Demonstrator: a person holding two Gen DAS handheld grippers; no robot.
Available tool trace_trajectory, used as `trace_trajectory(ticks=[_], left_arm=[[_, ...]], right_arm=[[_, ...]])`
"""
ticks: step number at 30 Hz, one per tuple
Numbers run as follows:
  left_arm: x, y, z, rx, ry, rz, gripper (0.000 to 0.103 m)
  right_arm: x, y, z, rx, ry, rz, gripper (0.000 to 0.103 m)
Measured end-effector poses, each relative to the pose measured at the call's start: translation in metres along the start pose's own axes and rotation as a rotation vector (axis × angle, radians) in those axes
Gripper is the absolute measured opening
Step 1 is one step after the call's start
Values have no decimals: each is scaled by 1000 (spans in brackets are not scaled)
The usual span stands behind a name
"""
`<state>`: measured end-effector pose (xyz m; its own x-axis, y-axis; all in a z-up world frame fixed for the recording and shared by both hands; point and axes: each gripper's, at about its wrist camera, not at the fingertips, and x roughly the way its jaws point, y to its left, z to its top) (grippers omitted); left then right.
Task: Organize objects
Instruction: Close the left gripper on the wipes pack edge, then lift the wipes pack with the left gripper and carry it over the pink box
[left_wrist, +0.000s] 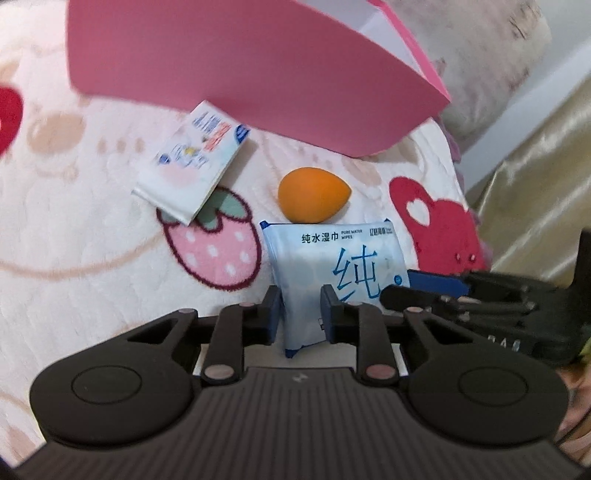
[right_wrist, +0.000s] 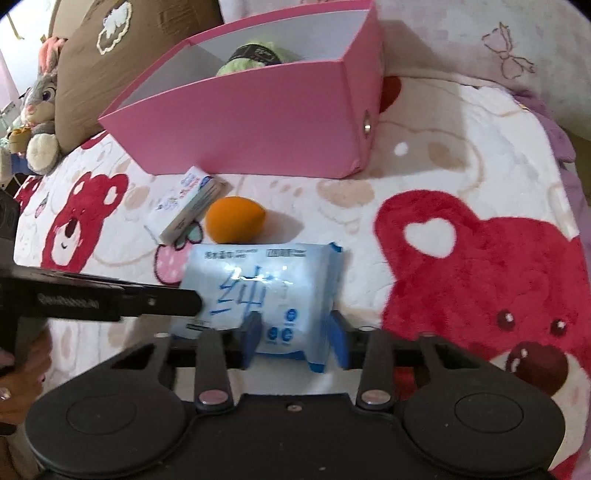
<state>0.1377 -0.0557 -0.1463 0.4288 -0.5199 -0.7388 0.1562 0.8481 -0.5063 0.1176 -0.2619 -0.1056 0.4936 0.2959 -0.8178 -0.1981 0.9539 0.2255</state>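
A light-blue wet wipes pack lies on the bear-print blanket, in front of an orange egg-shaped sponge. My left gripper is shut on the pack's near-left corner. My right gripper has its blue pads pressed on the pack's near-right corner, which bunches between them. Each gripper shows at the side of the other's view: the right gripper's fingers and the left gripper's fingers. An open pink box stands behind the sponge.
A small white tissue pack lies left of the sponge, against the box front. A green plush item sits inside the box. A stuffed rabbit and a brown pillow are at the far left. Gold fabric borders the blanket.
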Motion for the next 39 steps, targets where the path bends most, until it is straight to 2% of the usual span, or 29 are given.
trace_trajectory(ticks=[4, 8, 11, 16, 24, 31, 36, 39], left_arm=[[2, -2, 2, 16, 9, 10, 21], [7, -4, 5, -7, 22, 9, 25], [10, -14, 2, 33, 14, 32, 25], [5, -21, 0, 51, -4, 43, 25], [-16, -20, -3, 70, 9, 14, 25], [-40, -17, -13, 94, 18, -3, 25], [-56, -17, -14, 101, 60, -36, 25], [-70, -21, -14, 108, 90, -38, 25]], right_arm=[[7, 1, 0, 22, 18, -34, 37], [7, -4, -1, 56, 14, -18, 37], [10, -4, -2, 78, 15, -2, 38], [8, 7, -4, 41, 10, -31, 39], [0, 22, -9, 27, 9, -50, 40], [-16, 45, -17, 37, 6, -64, 45], [-32, 58, -20, 68, 8, -66, 50], [-48, 64, -20, 118, -22, -48, 53]])
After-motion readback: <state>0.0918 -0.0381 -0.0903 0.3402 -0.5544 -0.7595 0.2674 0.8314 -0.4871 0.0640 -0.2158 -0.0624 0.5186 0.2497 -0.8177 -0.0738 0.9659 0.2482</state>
